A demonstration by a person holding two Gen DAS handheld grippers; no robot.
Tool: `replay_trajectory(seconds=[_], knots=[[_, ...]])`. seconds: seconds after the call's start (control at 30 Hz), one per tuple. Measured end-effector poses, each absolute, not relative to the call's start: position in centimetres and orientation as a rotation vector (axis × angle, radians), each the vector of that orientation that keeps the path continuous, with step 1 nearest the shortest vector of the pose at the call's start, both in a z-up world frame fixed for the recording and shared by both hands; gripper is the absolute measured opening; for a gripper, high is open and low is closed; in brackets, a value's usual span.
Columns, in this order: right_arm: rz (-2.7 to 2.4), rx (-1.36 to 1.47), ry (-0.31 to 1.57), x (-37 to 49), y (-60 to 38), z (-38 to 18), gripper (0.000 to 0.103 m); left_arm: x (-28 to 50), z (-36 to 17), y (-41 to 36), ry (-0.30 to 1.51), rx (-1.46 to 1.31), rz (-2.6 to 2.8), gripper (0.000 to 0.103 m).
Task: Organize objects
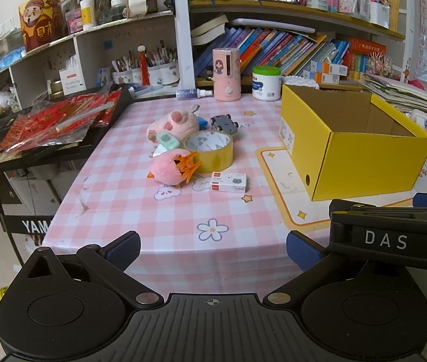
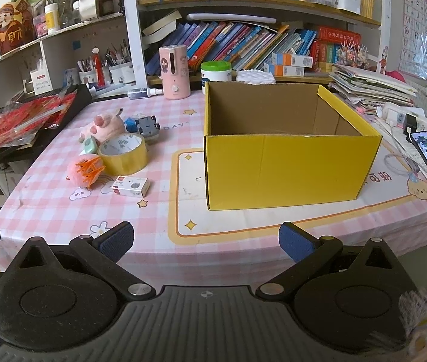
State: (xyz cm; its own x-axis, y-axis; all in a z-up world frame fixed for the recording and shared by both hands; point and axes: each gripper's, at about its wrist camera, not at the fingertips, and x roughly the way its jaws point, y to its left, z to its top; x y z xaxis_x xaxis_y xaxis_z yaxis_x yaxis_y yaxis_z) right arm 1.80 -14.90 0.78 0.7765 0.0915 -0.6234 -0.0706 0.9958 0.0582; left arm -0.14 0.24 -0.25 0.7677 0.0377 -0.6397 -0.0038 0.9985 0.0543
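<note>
Box (image 2: 288,169) beyond right hand-held gripper (image 2: 206,242) (spread).

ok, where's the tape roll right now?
The tape roll sits on the table left of the yellow box, in the clutter pile, between the pink plush behind it and the small white box in front.

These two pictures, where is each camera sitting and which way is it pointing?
Left wrist view: sits on the left claw, low at the table's near edge, facing the toy pile around the tape roll; its open blue-padded fingers, the other claw's black body and some fingertips show at right.
Right wrist view: sits on the right claw, facing the yellow box head-on; its open fingers show.
Both share the pink checked tablecloth, the toys, the box and the bookshelves behind.
</note>
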Motion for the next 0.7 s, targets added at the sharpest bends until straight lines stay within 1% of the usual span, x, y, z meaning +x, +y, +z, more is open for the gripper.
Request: replay_trajectory(seconds=[0.7], knots=[[0.078,0.037,0.69,2.17,-14.98,0.72,0.103,0.14,-0.2,0.26,0.707,0.054,0.011,0.103]])
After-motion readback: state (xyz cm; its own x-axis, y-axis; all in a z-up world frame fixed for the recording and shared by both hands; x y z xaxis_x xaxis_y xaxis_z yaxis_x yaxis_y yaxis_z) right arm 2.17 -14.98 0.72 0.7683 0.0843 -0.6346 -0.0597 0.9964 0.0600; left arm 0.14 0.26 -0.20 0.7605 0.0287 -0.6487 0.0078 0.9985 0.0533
